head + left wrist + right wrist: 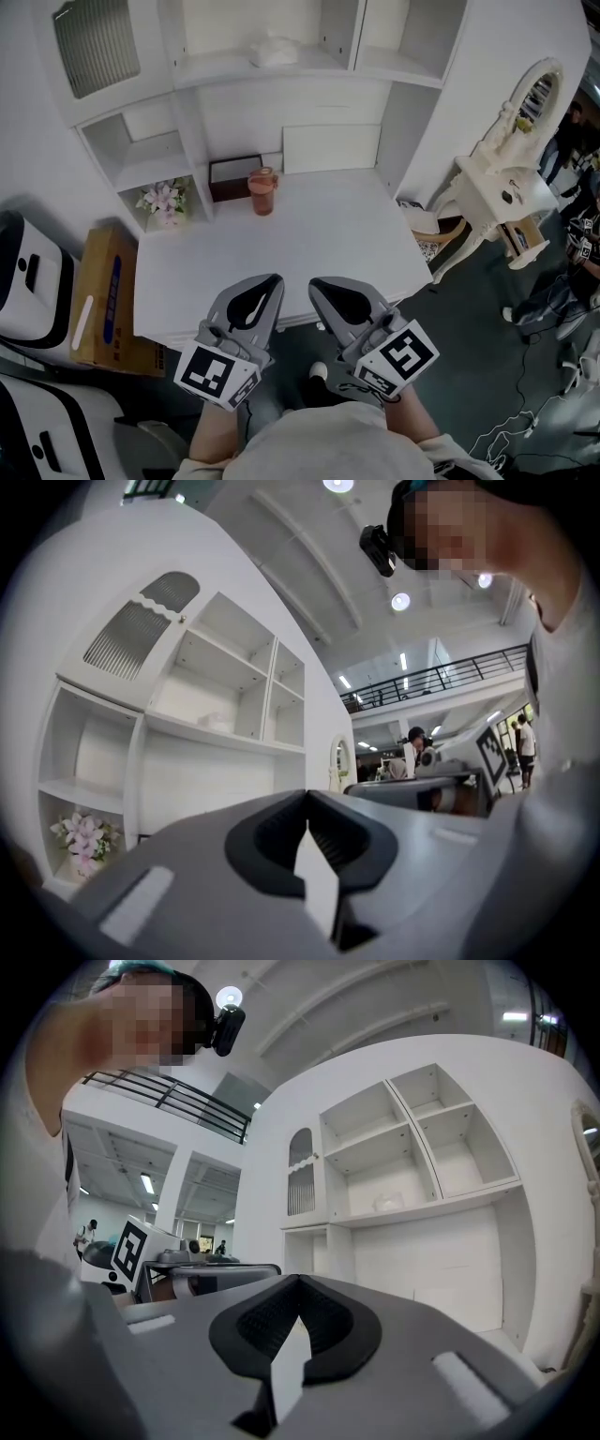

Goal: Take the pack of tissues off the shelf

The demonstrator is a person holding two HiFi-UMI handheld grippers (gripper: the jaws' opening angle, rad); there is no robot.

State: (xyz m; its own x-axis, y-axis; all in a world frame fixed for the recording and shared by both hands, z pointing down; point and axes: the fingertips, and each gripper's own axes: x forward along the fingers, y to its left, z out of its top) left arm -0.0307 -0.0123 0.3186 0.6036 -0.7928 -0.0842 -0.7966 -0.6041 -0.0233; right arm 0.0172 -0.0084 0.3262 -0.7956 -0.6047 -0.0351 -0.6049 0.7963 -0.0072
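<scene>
The pack of tissues [275, 52] is a pale, soft bundle lying on the upper shelf of the white shelf unit [309, 70], above the desk. It also shows small in the left gripper view as the tissues [217, 722] and in the right gripper view as the tissues [389, 1203]. My left gripper [267, 281] and right gripper [320, 285] hover side by side over the desk's front edge, far below and in front of the pack. Both point towards the shelves. Each gripper's jaws meet at the tips with nothing between them, left gripper [307, 795], right gripper [300, 1281].
On the white desk [319, 234] stand a pink lidded cup [262, 191] and a dark box [234, 175] at the back. Flowers [164, 200] fill a low left cubby. A cardboard box [103, 295] lies left of the desk, a white vanity mirror [511, 187] stands right.
</scene>
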